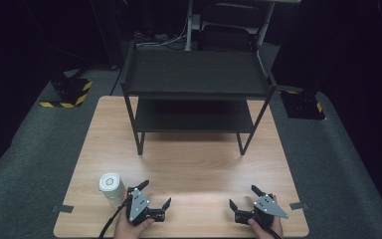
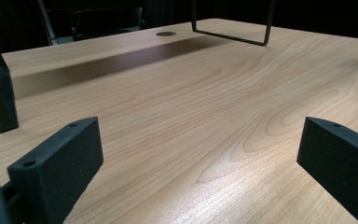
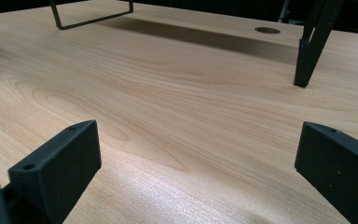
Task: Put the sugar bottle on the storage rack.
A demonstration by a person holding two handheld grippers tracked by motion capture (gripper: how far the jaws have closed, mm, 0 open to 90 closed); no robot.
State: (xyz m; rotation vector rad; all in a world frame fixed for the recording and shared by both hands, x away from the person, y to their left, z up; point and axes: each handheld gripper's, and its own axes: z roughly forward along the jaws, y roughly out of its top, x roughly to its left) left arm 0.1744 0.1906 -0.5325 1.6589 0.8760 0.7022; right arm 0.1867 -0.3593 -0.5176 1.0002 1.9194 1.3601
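At the near left of the wooden table (image 1: 189,164) stands a white cup (image 1: 111,188), upright, its round top facing up; what it is exactly is hard to say from this far, as it looks small and a little blurred. Just to its right lies the left gripper (image 1: 155,195), held by a hand (image 1: 129,226) at the table's near edge. Its jaws are spread wide with nothing between them, and one jaw tip is near the cup but seems not to touch it. In the left gripper view, bare wood lies between the two black jaws.

Farther right, well apart from the cup, the right gripper (image 1: 243,196) rests in the other hand (image 1: 266,226). Its jaws are also spread wide and grasp nothing, with bare table between them in the right gripper view.

Behind both, at the far middle of the table, stands a black two-level shelf (image 1: 196,74).
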